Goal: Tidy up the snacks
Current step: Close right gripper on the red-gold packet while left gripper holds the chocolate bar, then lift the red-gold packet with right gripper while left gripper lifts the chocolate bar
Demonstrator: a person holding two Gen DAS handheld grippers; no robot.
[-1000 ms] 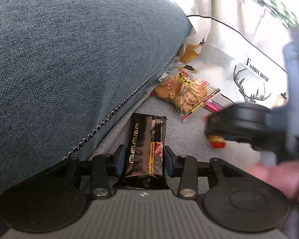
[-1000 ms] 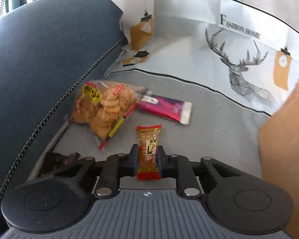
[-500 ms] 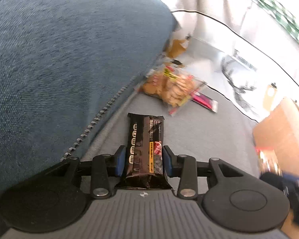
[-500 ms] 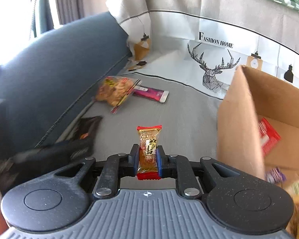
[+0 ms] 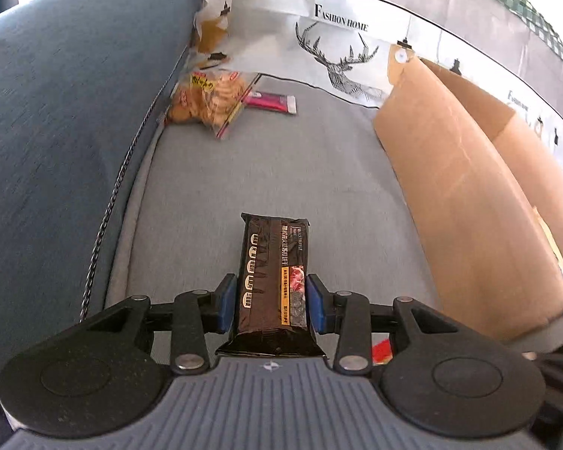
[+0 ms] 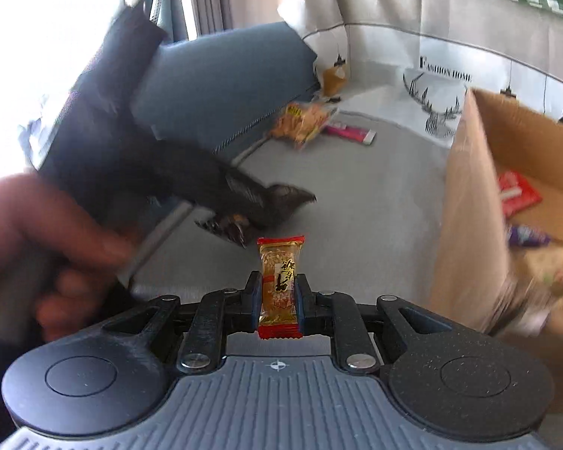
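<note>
Your left tongs (image 5: pixel 272 302) are clamped on the black biscuit pack (image 5: pixel 273 281), its long axis pointing straight ahead above the grey sofa seat (image 5: pixel 281 172). Your right tongs (image 6: pixel 279 296) pinch the small red-ended candy (image 6: pixel 280 285), also lengthwise forward. To the right, the cardboard box (image 6: pixel 465 206) holds a red packet (image 6: pixel 518 193) and a purple wrapper (image 6: pixel 525 236). Far off lie the cookie bag (image 5: pixel 210 97) and pink bar (image 5: pixel 270 101).
</note>
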